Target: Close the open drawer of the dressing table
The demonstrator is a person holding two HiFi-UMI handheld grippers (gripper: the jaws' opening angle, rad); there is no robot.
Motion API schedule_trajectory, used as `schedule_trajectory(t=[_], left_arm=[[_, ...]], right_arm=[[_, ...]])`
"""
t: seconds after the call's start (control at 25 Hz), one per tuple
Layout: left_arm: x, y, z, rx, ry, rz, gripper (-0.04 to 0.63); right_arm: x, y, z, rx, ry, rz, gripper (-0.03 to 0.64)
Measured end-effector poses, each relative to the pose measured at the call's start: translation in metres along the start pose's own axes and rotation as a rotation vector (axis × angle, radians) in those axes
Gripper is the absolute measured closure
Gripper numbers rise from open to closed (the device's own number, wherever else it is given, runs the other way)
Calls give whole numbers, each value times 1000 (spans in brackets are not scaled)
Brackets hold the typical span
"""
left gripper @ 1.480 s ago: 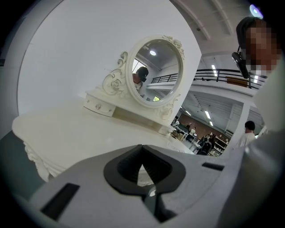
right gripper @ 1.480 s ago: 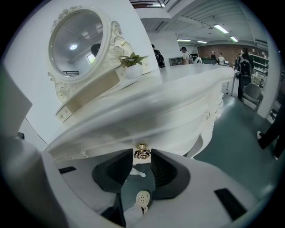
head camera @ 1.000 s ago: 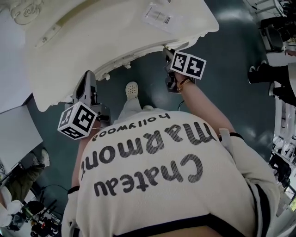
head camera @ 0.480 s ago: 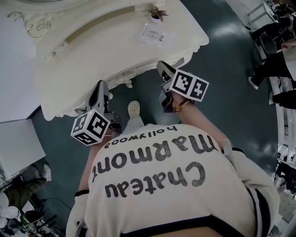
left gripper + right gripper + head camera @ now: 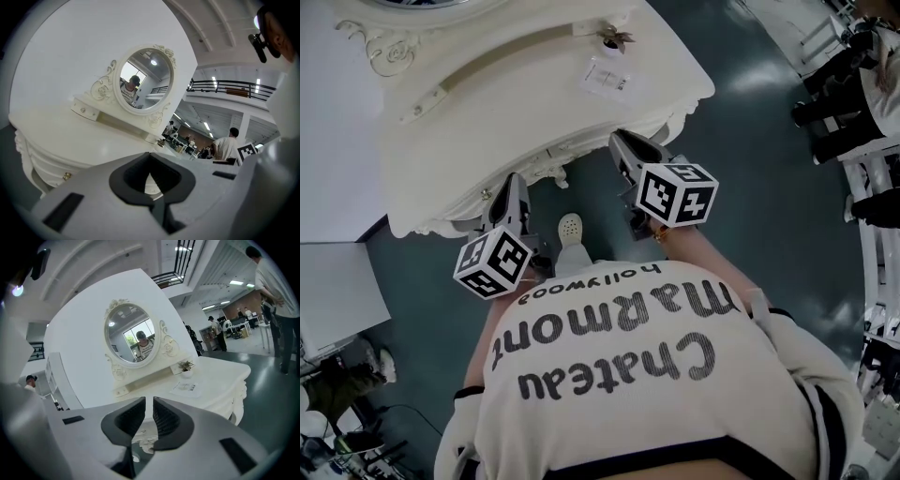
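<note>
White dressing table (image 5: 487, 122) stands just far of both grippers, with its mirror (image 5: 130, 339) at the back. The drawer fronts (image 5: 47, 166), one with a small knob (image 5: 67, 176), sit under the near left corner, and I see none jutting out. Left gripper (image 5: 150, 159) has its fingers tip to tip and holds nothing. Right gripper (image 5: 149, 403) shows a narrow gap and is closing, with nothing between the jaws. Both hover near the table's near edge.
</note>
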State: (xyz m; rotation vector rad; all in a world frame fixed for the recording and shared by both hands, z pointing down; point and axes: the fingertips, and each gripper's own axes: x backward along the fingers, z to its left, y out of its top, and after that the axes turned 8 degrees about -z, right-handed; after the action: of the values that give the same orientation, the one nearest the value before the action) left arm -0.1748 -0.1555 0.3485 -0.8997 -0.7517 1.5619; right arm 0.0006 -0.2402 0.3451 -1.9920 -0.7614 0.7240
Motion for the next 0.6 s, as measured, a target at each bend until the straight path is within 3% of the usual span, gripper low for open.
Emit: schedule_trajectory(t=[0.6], left_arm=[[30,-9,-5,-6,22,-14,588]], right_arm=[[25,-27,-10,21,-24,47,548]])
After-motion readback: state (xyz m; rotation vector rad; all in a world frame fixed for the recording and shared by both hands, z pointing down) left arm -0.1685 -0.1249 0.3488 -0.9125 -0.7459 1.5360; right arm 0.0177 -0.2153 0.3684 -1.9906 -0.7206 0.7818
